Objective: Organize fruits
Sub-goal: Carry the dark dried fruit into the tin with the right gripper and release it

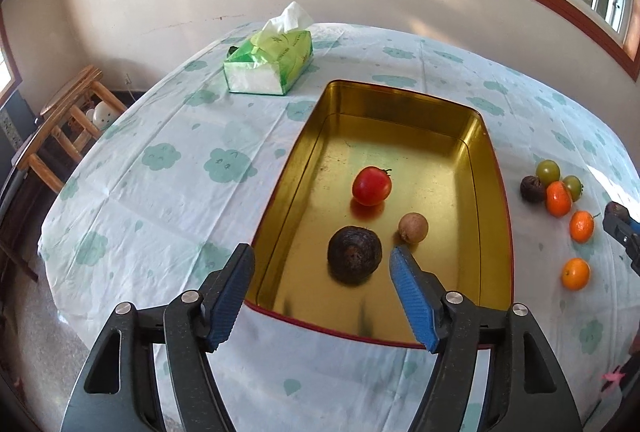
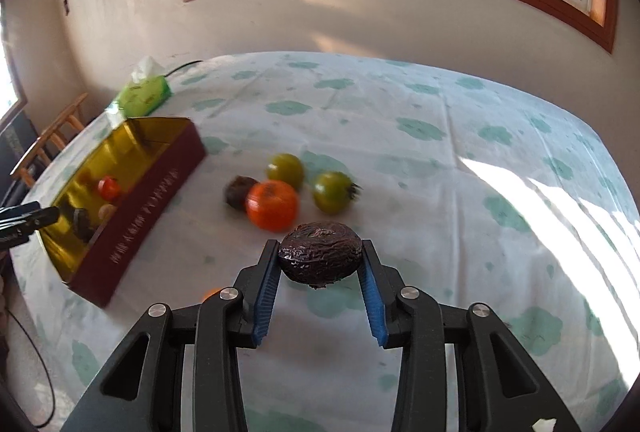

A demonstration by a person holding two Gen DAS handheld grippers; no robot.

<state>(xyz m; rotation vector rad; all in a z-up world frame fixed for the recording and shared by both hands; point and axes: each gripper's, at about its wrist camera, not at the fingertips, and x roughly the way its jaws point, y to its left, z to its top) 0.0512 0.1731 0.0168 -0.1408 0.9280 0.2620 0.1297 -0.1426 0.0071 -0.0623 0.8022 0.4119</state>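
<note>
A gold-lined tin box [image 1: 496, 192] with red outer walls [image 2: 160, 188] sits on the table. Inside lie a red tomato [image 1: 371, 186], a small tan fruit [image 1: 413, 227] and a dark wrinkled fruit [image 1: 354, 260]. My left gripper [image 1: 320, 264] is open and empty, hovering over the box's near end, above the dark fruit. My right gripper [image 2: 320, 256] is shut on another dark wrinkled fruit [image 2: 320, 252], held above the cloth. On the table lie green tomatoes [image 2: 285, 166] [image 2: 333, 191], an orange [image 2: 273, 205] and a dark fruit [image 2: 237, 192].
A green tissue box [image 1: 269, 62] stands at the far left of the table. More oranges [image 1: 581, 226] [image 1: 575, 273] lie right of the tin. A wooden stool [image 1: 68, 120] stands off the table's left edge. The tablecloth [image 2: 440, 152] has green cloud prints.
</note>
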